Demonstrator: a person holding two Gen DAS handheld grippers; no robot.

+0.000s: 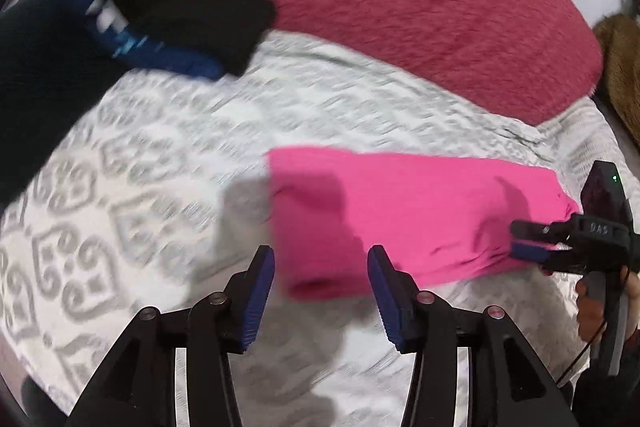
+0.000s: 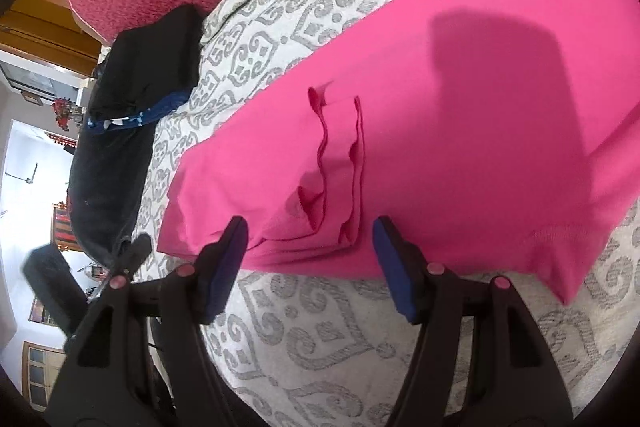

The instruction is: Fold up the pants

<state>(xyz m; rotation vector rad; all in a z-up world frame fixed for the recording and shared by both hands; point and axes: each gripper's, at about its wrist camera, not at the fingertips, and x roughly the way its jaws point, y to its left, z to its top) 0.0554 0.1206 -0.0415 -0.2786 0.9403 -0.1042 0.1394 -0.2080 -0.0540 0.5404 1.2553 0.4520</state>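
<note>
On the left of the grey-patterned white bedspread (image 1: 160, 163) lies a folded pile of black and blue clothes (image 1: 176, 11). Your left gripper (image 1: 321, 293) hangs open, empty, over the near end of the bright pink folded pants (image 1: 400, 211) mid-bed. Your right gripper (image 2: 310, 263) gapes, pads clear of the pants' hem.

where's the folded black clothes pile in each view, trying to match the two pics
Left wrist view: the black clothes pile is at upper left, on the patterned bedspread by the red blanket's edge, blurred.
Right wrist view: the pile sits left of centre, upper half, again on the bedspread's far edge.
Shared landmark: the pink pants, lying on the bedspread in front of each tool.
</note>
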